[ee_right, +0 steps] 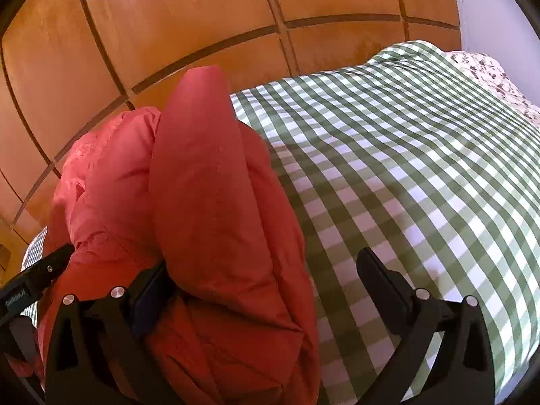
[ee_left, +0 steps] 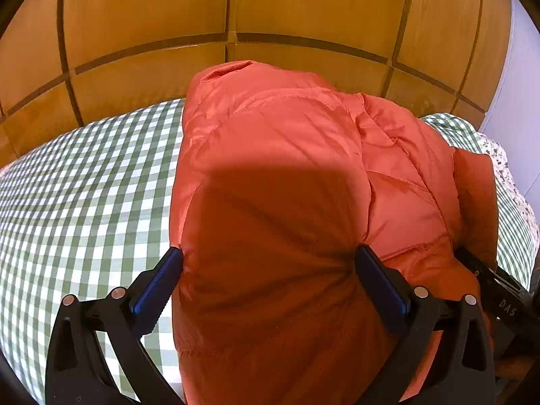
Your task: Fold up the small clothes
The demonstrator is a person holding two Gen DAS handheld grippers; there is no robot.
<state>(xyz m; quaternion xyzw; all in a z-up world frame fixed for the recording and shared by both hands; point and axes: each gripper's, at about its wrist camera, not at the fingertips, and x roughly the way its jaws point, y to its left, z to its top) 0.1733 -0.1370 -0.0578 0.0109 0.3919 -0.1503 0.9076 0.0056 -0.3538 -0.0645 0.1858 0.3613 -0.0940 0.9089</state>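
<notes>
A puffy orange-red jacket lies bundled on a green-and-white checked cloth. My left gripper has its jaws wide apart with a thick fold of the jacket bulging between the blue pads. In the right wrist view the jacket fills the left half, one padded fold standing up. My right gripper is open; its left finger is pressed against the jacket, its right finger is over bare cloth. The other gripper shows at the edge of each view.
A wooden panelled headboard or wall rises behind the bed. A floral-patterned fabric lies at the far right edge, next to a pale wall.
</notes>
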